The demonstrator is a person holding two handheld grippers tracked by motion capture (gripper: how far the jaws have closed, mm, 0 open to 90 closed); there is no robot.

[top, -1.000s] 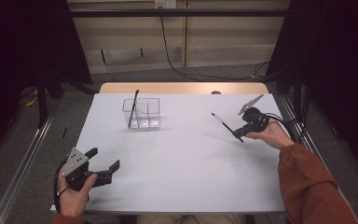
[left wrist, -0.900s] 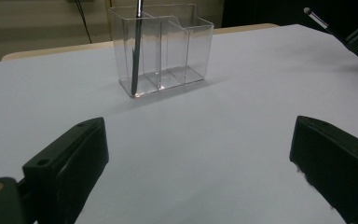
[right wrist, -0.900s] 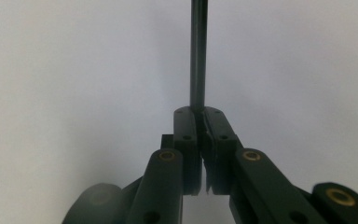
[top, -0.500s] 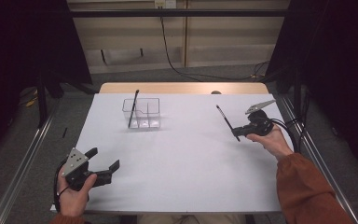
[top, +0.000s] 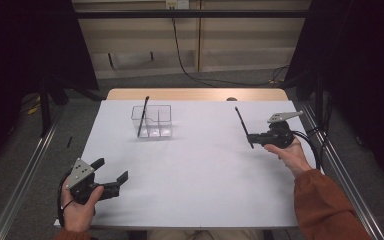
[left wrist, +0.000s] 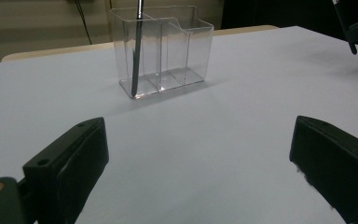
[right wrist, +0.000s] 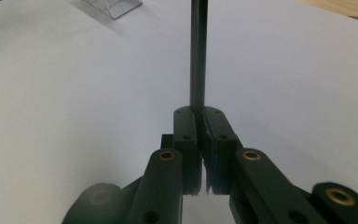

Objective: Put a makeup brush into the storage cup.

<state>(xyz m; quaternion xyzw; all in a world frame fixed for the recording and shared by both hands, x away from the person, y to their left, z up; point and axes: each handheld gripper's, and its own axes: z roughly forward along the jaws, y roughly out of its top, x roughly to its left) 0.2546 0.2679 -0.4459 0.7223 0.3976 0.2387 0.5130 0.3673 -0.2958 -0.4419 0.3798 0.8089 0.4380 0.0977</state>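
A clear plastic organizer [top: 152, 121] [left wrist: 164, 49] with compartments stands at the back of the white table [top: 195, 165]. One dark pen [top: 143, 116] [left wrist: 137, 46] leans in its left compartment. My right gripper [top: 256, 137] [right wrist: 202, 114] is at the table's right side, shut on a second black pen [top: 243, 127] [right wrist: 198, 51] that sticks out past the jaws. My left gripper [top: 111, 173] [left wrist: 196, 158] rests at the near left corner, open, with nothing between its jaws; the organizer lies straight ahead of it.
A corner of the organizer [right wrist: 114, 6] shows at the top left of the right gripper view. A wooden table edge [top: 195, 94] runs behind the white sheet. Metal rails [top: 25, 165] flank the table on both sides, and a cable [top: 180, 45] hangs at the back.
My right gripper has turned and shifted slightly left with the pen, which now points more toward the back. The left gripper has stayed where it was.
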